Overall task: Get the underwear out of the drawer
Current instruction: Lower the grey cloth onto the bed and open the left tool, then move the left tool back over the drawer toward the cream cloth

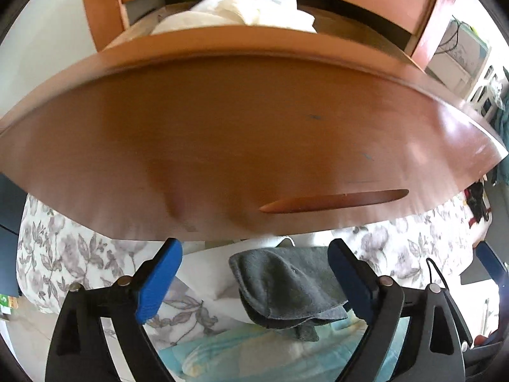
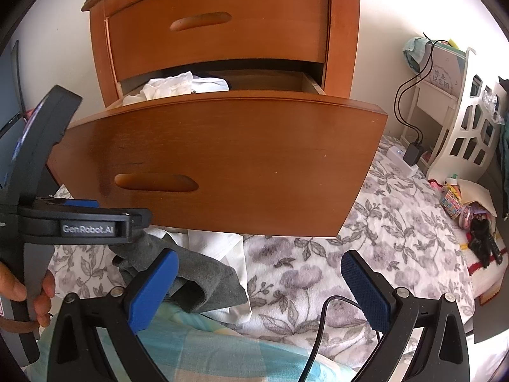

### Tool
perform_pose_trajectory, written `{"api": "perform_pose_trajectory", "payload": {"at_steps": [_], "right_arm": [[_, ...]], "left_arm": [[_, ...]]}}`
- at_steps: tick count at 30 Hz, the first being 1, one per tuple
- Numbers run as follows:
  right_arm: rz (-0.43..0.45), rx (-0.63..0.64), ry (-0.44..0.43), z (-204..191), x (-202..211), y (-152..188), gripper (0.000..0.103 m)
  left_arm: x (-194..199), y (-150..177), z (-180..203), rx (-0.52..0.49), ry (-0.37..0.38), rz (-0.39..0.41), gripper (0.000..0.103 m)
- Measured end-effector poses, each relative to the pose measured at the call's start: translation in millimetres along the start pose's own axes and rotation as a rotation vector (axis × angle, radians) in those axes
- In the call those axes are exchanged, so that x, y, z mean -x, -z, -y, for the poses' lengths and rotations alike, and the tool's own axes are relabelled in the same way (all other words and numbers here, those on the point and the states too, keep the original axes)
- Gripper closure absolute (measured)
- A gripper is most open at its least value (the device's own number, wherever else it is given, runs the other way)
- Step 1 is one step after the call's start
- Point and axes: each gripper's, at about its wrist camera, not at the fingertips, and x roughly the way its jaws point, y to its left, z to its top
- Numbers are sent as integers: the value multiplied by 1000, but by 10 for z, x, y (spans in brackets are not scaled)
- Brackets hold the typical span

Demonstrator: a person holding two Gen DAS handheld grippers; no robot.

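Observation:
The wooden lower drawer [image 1: 254,133] [image 2: 222,159] stands pulled out, with white garments [image 1: 254,9] [image 2: 178,87] piled inside. A grey piece of underwear [image 1: 286,289] [image 2: 197,283] lies crumpled on white cloth [image 2: 222,248] on the bed, just below the drawer front. My left gripper [image 1: 254,273] [image 2: 143,219] is open over it; the cloth touches the right finger [image 1: 346,273], and the jaws are not closed on it. My right gripper [image 2: 261,286] is open and empty above the bedspread, its left finger [image 2: 156,286] beside the grey underwear.
A floral bedspread [image 2: 334,264] covers the surface under the drawer. The upper drawer [image 2: 216,22] is shut. At the right are a white shelf [image 2: 461,127], a power strip with a charger and cables [image 2: 410,156], and small toys [image 2: 461,207]. A hand [image 2: 28,286] holds the left gripper's handle.

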Motion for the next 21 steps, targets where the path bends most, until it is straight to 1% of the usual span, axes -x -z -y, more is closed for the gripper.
{"api": "perform_pose_trajectory", "payload": {"at_steps": [5,9,15,19,21], "right_arm": [[0,1,0,-3,0,-2,0],[1,0,0,0,1,0,0],[1,-3,-3,-1,-1,2,0],[-4,-8,-8,6,-11,8,0],[-5,-8,-9,3,-12,5,0]], "left_arm": [[24,37,-40,-2,-13,6,5],[84,106,-113,-1,-13,13,5],[385,138,-119,-44,42,54,5],[770,34,-141,-49,68,145,5],[965,-27,-178,-42,72,204,5]]}}
